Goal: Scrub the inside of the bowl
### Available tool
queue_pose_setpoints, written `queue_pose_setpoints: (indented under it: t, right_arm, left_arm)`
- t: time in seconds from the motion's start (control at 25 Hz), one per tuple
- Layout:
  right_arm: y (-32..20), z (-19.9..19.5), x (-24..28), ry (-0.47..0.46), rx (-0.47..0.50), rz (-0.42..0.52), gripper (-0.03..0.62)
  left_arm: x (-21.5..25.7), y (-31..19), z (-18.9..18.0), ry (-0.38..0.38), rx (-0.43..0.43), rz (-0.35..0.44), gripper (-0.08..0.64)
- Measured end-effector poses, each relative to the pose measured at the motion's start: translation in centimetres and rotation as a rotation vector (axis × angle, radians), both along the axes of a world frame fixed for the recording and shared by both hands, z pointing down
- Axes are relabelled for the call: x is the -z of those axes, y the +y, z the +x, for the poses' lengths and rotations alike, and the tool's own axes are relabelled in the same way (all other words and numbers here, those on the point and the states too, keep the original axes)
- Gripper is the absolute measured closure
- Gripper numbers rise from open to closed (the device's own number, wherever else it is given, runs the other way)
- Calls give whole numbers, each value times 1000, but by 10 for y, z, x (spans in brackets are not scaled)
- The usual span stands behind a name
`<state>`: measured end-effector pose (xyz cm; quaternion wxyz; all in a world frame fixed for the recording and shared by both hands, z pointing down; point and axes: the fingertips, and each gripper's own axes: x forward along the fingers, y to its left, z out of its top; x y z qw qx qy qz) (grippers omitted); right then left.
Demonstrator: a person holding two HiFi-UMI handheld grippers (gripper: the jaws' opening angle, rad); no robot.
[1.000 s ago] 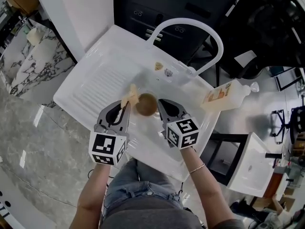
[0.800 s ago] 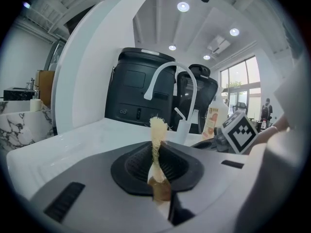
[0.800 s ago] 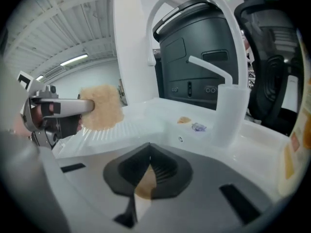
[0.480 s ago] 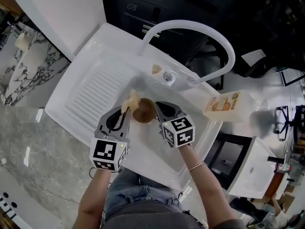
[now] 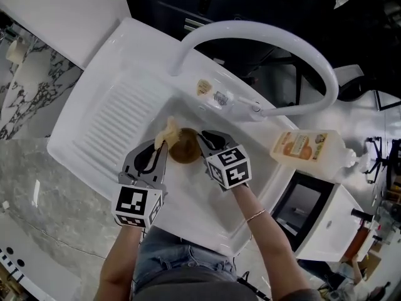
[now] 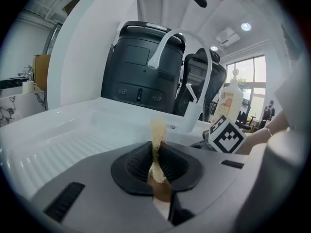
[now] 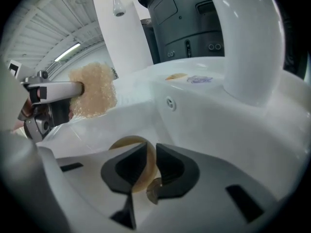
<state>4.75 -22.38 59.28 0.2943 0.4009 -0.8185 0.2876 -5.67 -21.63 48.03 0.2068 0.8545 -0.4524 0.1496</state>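
Right gripper (image 7: 151, 152): jaws just opening, narrowly apart, rim of wooden bowl (image 7: 123, 141) between them (yellow sponge (image 7: 92, 89) beyond), inside white sink (image 7: 209, 113).

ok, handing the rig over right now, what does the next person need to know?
Grippers: the left gripper is shut on the sponge, held beside the bowl. The right gripper has just been opening its jaws; the bowl's rim stands between them, seemingly unclamped.
Place: bowl low in the sink basin; whether it rests on the floor is unclear.
Done: no scrubbing evident.
Left: steady the bowl, scrub its inside.
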Motion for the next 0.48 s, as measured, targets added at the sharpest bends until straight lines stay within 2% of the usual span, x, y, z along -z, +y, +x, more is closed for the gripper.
queue_pose_setpoints:
  t: [0.24, 0.48]
  right_arm:
    - [-1, -2, -20, 0, 36, -68, 507]
    - [-2, 1, -38, -7, 39, -122, 497]
  left_arm:
    - [-11, -8, 1, 1, 9, -26, 523]
    - [-21, -13, 1, -1, 19, -50, 523]
